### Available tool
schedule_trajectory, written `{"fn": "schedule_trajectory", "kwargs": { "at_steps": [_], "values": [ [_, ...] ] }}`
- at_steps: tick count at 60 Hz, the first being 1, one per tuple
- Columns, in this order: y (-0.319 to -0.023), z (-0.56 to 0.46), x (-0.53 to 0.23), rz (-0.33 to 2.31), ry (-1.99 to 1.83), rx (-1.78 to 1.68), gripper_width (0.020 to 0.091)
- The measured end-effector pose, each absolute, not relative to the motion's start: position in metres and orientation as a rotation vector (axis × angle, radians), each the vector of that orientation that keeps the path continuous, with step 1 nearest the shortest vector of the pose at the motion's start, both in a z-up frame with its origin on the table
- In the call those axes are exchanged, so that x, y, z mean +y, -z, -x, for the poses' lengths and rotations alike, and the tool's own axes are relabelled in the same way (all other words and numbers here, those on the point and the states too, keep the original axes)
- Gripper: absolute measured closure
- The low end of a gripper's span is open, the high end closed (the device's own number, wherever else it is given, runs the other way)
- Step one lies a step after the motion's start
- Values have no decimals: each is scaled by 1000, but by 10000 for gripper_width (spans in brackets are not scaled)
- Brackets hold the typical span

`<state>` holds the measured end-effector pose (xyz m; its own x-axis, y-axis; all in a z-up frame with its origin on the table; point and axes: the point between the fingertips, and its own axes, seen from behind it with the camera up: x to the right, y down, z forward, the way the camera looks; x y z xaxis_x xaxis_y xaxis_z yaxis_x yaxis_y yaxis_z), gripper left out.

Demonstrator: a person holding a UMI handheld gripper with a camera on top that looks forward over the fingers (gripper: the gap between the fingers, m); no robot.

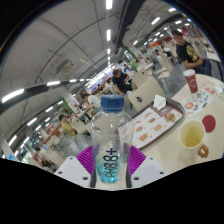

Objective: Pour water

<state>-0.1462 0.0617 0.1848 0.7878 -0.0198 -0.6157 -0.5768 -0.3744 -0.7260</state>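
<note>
The gripper [109, 170] is clamped on a clear water bottle [110, 140], both pink pads [85, 160] pressing its lower body from left and right. The bottle stands upright, long axis vertical, its blue cap [112, 101] pointing up and its blue label [110, 166] facing the camera. To the right, on the tabletop [170, 150], a yellow cup [190, 135] stands near a red round thing [209, 124], with a tray [155, 125] of printed paper between bottle and cup. Farther off, a red cup [189, 82] stands near a seated person [184, 52] in a long hall under strip lights.
</note>
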Motion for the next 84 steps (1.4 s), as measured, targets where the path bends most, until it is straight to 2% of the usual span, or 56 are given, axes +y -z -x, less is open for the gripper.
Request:
{"fn": "schedule_trajectory", "kwargs": {
  "at_steps": [8,22,33,41,50,58,66,73,79,84],
  "values": [
    [-207,131,51,1761,-1035,799,715],
    [-182,90,45,1456,-1597,1354,716],
    [-163,79,55,1392,-1717,1479,716],
    [-168,83,52,1441,-1747,1457,716],
    [-188,73,48,1661,-1490,1177,715],
    [-234,30,56,1802,-1087,745,715],
    [-283,-39,63,1795,-638,373,713],
    [-282,-105,67,1790,-335,192,715],
    [-248,-156,73,1817,-122,89,713],
    [-204,-181,74,1864,-7,18,712]
  ]
}}
